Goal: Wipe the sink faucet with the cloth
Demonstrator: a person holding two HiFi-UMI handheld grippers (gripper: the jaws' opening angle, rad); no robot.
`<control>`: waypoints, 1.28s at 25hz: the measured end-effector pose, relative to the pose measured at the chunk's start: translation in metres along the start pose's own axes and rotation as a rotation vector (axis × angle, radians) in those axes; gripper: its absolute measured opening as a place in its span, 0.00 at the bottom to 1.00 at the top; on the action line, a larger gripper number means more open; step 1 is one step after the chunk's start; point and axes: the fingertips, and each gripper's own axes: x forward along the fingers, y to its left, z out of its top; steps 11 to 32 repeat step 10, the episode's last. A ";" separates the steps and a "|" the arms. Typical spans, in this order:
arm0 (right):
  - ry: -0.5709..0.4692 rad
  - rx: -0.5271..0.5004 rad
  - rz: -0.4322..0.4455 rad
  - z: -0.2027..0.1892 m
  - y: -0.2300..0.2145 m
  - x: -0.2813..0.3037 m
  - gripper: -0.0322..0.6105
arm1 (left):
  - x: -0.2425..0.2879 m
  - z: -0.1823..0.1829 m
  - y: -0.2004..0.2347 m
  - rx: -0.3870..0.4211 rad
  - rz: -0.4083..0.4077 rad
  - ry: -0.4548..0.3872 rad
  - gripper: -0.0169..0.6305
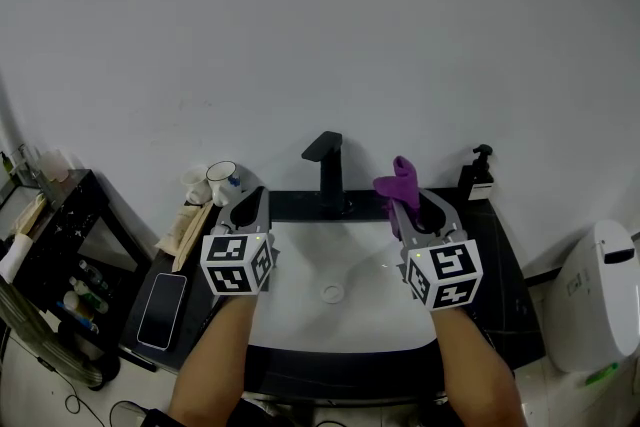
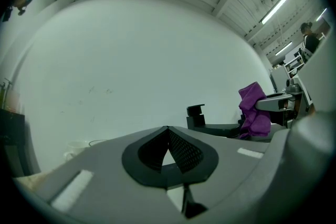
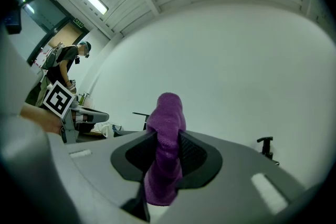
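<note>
Both forearms reach in over the counter's (image 1: 505,300) front edge, above the white sink (image 1: 300,320), w/ the drain (image 1: 332,293) btwn the two tools. The left tool (image 1: 254,203) hovers over the sink's left side. The left gripper view shows its jaws pressed together at the tips w/ nothing btwn them. The right tool (image 1: 408,207) hovers over the sink's right side, jaws clamped on the purple cloth (image 1: 398,181). The right gripper view shows the cloth pinched mid-length, one end bunched above the tips & the rest hanging below.

A phone (image 1: 162,309) lies flat, screen dark, by the counter's left edge. Further back, wooden sticks (image 1: 190,233) & a white mug (image 1: 222,181) sit near the back-left corner. The black faucet (image 1: 327,167) stands at the middle of the back edge, spout toward the sink. The cloth is just to the right of it, apart from it. A soap pump bottle (image 1: 477,175) stands at the back-right corner. A white toilet (image 1: 600,300) sits off the right edge. Plain white wall (image 1: 320,35) behind.
</note>
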 end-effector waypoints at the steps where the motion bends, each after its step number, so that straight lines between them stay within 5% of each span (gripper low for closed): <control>1: 0.000 -0.001 0.000 0.000 0.000 0.000 0.21 | 0.000 0.000 0.000 0.000 0.001 0.000 0.05; 32: 0.018 -0.010 0.002 -0.006 0.000 0.003 0.21 | -0.001 -0.001 0.002 0.001 0.005 0.004 0.05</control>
